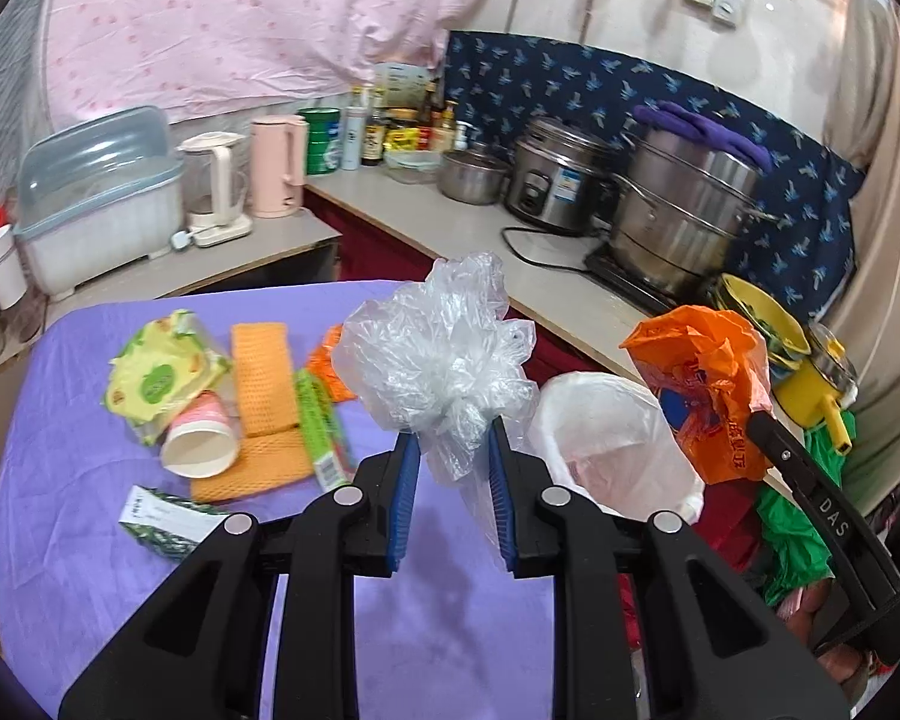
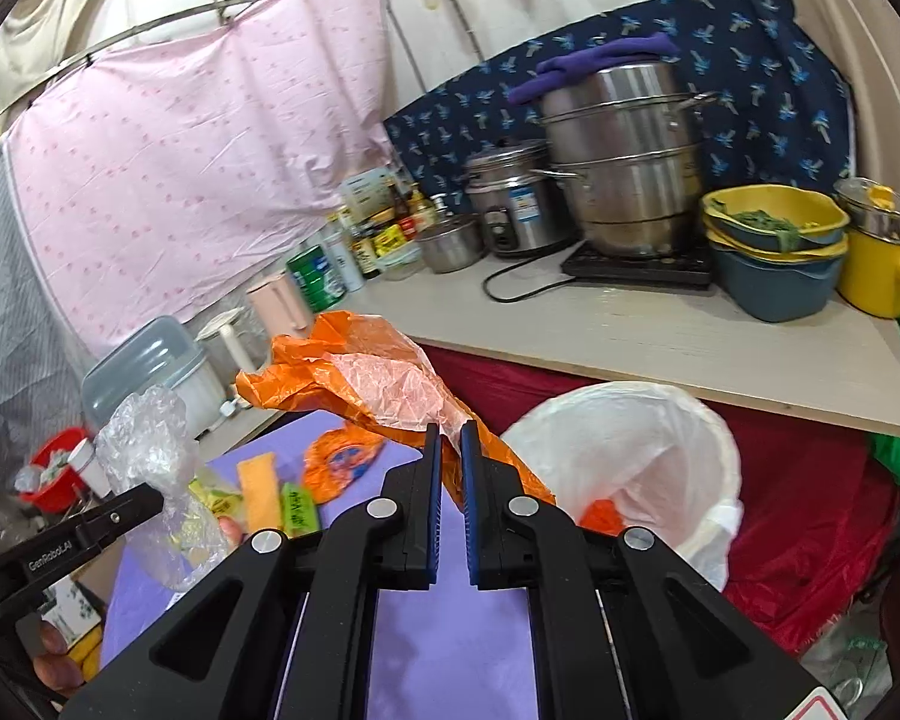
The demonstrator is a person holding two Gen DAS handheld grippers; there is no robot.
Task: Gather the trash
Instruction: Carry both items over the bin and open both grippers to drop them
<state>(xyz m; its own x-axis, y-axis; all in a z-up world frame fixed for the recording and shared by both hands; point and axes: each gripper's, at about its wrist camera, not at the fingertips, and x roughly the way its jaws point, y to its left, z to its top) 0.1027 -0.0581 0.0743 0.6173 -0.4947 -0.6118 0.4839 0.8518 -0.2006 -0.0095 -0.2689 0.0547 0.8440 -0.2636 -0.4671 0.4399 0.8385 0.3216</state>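
While each gripper carries litter toward the white-lined bin (image 1: 612, 438) right of the purple table (image 1: 90, 540), the left gripper (image 1: 453, 450) clamps a clear bag (image 1: 444, 348); the right gripper (image 2: 450, 450) pinches an orange bag (image 2: 354, 378).

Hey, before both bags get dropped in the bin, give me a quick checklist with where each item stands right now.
1. Left gripper clamped on the clear plastic bag: ok.
2. Right gripper clamped on the orange plastic bag: ok.
3. White-lined bin mouth open: ok.
4. Room left in the bin: ok; one orange scrap near the bottom.
5. Bags above the bin mouth: not ok; both hang beside it, over the purple tablecloth.
6. Bags clear of each other: ok.
7. Table cleared: not ok; paper cup and wrappers remain.
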